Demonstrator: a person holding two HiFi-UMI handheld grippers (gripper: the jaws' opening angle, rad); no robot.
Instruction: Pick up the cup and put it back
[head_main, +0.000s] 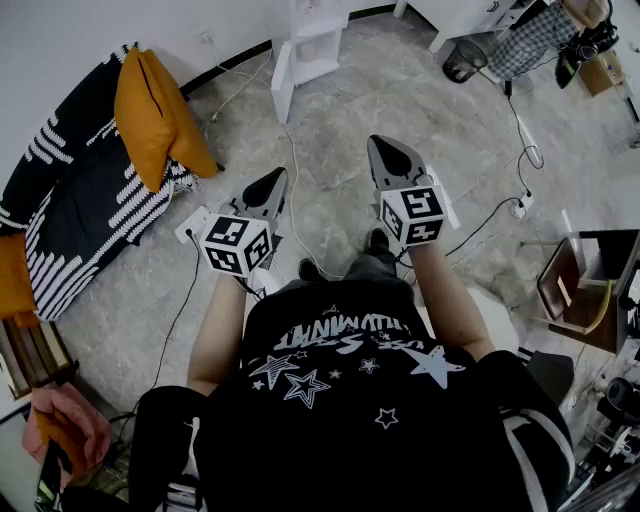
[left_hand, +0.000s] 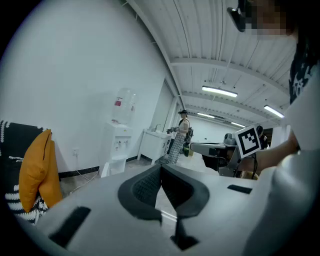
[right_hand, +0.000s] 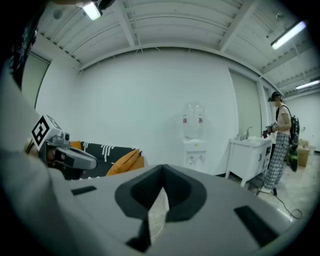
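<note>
**You:** How is my left gripper?
**Me:** Your left gripper (left_hand: 161, 168) is closed. Its two jaws meet at the tip. Nothing is between them.
**You:** And my right one?
**Me:** Your right gripper (right_hand: 162, 168) is closed too, and it holds nothing. You hold both grippers out in front of you, side by side but apart. They tip a little down over the grey floor (head_main: 330, 90).
**You:** Where is the cup?
**Me:** I cannot tell. No view shows it.
**You:** What is around me?
**Me:** On your left, an orange cushion (head_main: 150, 110) leans on a black and white striped sofa (head_main: 70, 200). By the white wall stands a water cooler (right_hand: 194, 145), with a white cabinet (right_hand: 245, 155) near it. A person in checked trousers (right_hand: 277, 150) stands just beside that cabinet.
</note>
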